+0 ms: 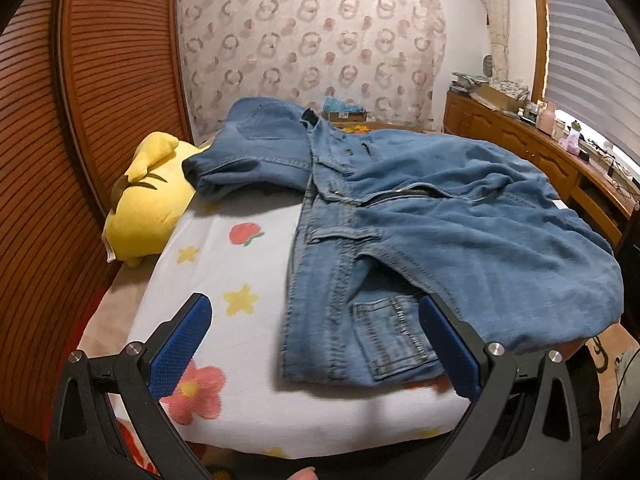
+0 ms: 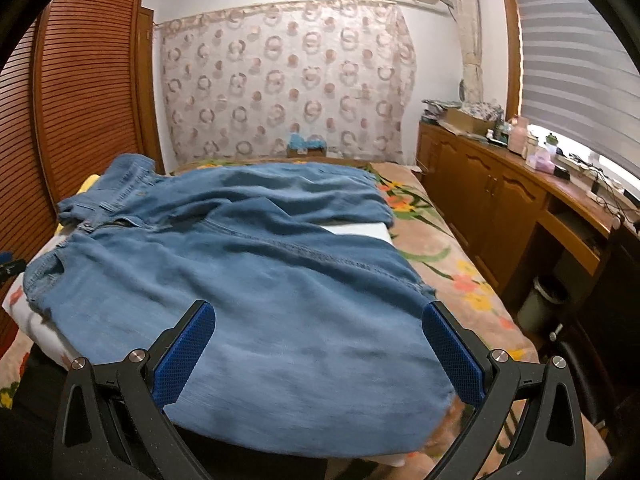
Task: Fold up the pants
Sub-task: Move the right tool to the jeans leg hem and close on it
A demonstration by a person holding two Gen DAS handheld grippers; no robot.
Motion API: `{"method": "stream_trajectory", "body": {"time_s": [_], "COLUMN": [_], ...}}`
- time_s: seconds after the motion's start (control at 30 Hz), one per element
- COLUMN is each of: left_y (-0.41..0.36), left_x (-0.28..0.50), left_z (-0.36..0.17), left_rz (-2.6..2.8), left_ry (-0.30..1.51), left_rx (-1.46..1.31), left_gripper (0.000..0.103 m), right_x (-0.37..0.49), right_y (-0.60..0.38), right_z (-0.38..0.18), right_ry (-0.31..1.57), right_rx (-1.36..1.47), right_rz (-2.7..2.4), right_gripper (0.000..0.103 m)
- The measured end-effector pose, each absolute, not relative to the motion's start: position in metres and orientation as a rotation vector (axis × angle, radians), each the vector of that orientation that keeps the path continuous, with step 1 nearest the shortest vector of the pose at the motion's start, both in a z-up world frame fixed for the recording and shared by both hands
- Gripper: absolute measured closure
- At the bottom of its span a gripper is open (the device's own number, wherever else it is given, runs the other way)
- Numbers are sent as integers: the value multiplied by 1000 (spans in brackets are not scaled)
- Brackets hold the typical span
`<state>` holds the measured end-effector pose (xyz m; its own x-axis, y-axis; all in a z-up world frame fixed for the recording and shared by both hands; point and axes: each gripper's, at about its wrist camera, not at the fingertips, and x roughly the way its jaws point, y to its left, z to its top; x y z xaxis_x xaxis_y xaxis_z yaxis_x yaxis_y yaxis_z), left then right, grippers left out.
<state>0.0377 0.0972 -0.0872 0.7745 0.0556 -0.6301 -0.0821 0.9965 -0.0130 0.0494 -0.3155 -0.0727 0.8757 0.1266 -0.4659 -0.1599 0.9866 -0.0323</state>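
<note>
The pants (image 1: 440, 216), a pair of blue denim jeans, lie spread out on a white pad (image 1: 224, 248) printed with flowers and stars, which sits on top of a bed (image 2: 452, 248) covered in a floral blanket. In the left wrist view the waistband runs roughly up and down the middle of the frame, with the zipper fly and a front pocket showing; 1 part of the waist end is flipped up over a yellow plush toy (image 1: 148, 200) that rests at the far left corner of the pad, against a slatted wooden wardrobe (image 1: 80, 120).

The left gripper (image 1: 316, 344) hovers above the near edge of the pad, its jaws spread wide with nothing between them; the right blue pad (image 1: 448, 348) sits over the pocket area of the jeans, the left one over bare white pad.

In the right wrist view the 2 legs stretch away to the right, the nearer one draping over the pad's edge. The right gripper (image 2: 320, 348) hangs over that nearer leg with its jaws also wide apart and not gripping any cloth.

A patterned curtain (image 2: 280, 80) hangs on the far wall, and a wooden cabinet (image 2: 500, 200) cluttered with small items runs along the right side under a window blind (image 2: 572, 60).
</note>
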Motion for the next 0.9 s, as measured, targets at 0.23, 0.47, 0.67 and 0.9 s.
{"method": "stream_trajectory", "body": {"time_s": [0.23,0.47,0.67,0.9], "left_y": [111,115,116,114], "left_x": [40,41,44,47], "left_z": [-106,-123,-129,-130], "left_rz": [44,23,25,31], "left_ry": [730,773,786,795], "left_rx": [-79,-104,-101,-83], "left_gripper": [24,37,37,37], "right_x": [49,44,42,40], "right_y": [-314,-317,-328,-341], "right_z": [-70,-62,-67,-69], "right_ry": [518,536,575,637], "right_rx": [-56,-55,-55,-5], "right_rz": [116,89,56,43], "right_gripper": [0,0,0,0]}}
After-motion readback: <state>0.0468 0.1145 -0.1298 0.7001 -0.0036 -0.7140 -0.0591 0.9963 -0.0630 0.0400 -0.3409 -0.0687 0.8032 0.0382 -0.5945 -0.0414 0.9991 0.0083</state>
